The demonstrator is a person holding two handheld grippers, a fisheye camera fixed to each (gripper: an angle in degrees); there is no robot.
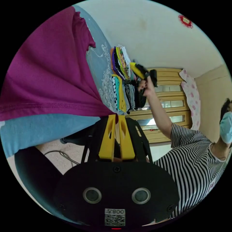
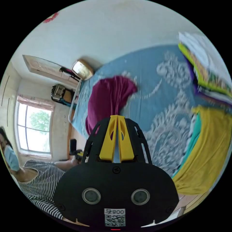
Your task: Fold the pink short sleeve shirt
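The pink short sleeve shirt (image 1: 48, 72) is a deep magenta and spreads over the blue bed cover (image 1: 99, 65). My left gripper (image 1: 117, 117) is shut on its hem, which bunches to a point at the yellow jaw tips. A hand holds my right gripper (image 1: 134, 67) in the air in front of the clothes piles, apart from the shirt. In the right gripper view the right gripper (image 2: 117, 117) has its jaws pressed together with nothing between them. The shirt (image 2: 108, 96) lies gathered on the bed cover (image 2: 149, 79) behind the tips.
Piles of folded clothes (image 1: 120, 79) stand on the bed; a yellow one (image 2: 207, 145) and a mixed stack (image 2: 205, 65) show close by. A person in a striped top (image 1: 193, 157) stands beside the bed. A wooden cabinet (image 1: 169, 96), a window (image 2: 33, 128) and a floor cable (image 1: 58, 153) surround it.
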